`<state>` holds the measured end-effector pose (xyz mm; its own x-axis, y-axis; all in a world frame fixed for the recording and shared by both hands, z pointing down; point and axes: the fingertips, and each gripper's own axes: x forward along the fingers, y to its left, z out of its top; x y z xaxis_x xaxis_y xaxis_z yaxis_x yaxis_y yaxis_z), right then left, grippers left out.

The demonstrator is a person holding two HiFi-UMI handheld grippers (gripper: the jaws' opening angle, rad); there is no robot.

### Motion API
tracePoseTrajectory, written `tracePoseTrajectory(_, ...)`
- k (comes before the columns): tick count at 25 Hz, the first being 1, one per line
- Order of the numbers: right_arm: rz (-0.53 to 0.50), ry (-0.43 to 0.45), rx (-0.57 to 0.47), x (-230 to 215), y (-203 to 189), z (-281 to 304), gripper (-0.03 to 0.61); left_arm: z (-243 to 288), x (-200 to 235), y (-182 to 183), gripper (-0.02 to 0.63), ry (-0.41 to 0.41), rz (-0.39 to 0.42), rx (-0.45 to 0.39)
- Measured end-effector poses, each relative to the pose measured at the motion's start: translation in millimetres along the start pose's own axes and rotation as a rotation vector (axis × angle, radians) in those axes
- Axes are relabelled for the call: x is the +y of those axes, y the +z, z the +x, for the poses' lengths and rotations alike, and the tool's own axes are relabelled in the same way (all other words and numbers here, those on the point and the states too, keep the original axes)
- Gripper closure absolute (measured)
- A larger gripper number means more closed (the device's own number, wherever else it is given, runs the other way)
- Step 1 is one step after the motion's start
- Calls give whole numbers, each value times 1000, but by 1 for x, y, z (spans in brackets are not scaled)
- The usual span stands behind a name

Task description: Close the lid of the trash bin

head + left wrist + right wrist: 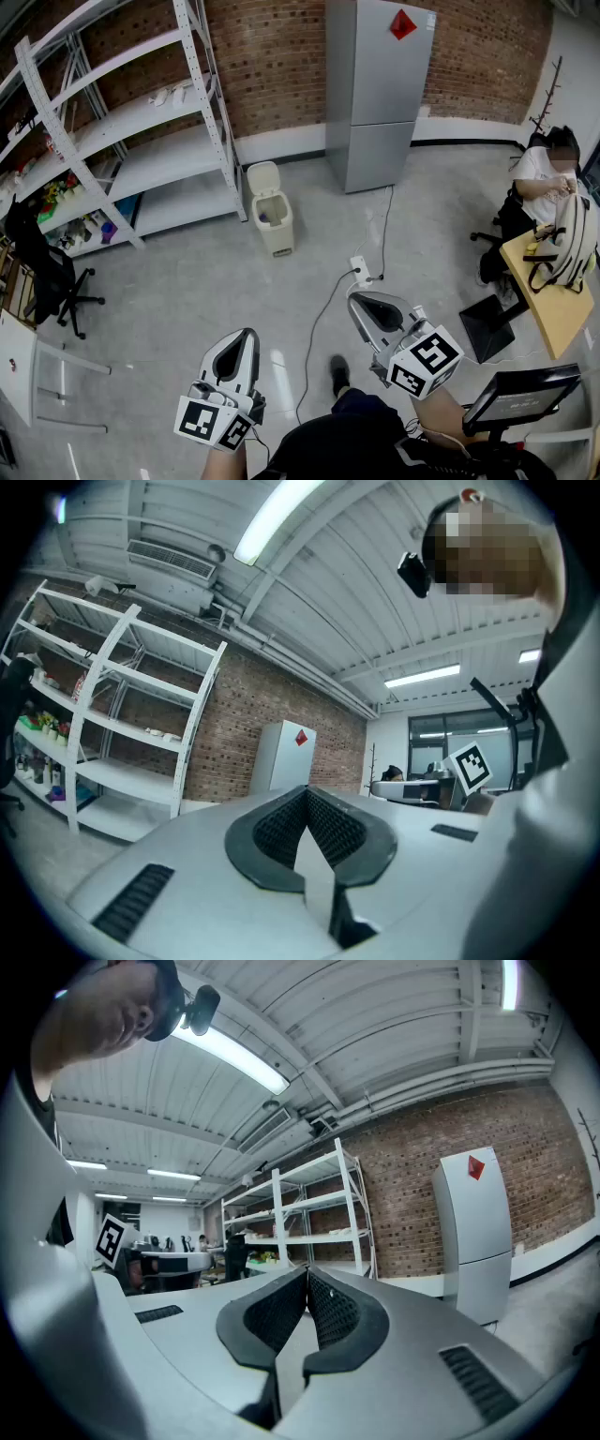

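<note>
A small cream trash bin stands on the grey floor near the brick wall, its lid tipped up and open, with something dark inside. My left gripper and right gripper are held low in the head view, well short of the bin. Each has its jaws closed together on nothing. In the left gripper view my left gripper points up at the wall and ceiling, and the bin is out of sight. In the right gripper view my right gripper also points upward, with no bin in view.
White metal shelving stands left of the bin, a grey refrigerator to its right. A power strip and cables lie on the floor between me and the bin. A black office chair is at left; a person sits at a wooden desk at right.
</note>
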<state>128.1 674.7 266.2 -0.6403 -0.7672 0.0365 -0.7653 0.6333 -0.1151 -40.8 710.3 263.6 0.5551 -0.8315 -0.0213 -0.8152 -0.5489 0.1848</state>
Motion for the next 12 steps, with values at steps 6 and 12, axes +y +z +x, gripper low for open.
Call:
tracePoseTrajectory(6, 3, 49, 12, -76, 15, 47, 571, 88, 19, 7, 615, 31, -16, 6)
tracePoseTrajectory(12, -15, 93, 6, -146, 28, 94, 571, 159, 44, 15, 615, 83, -15, -1)
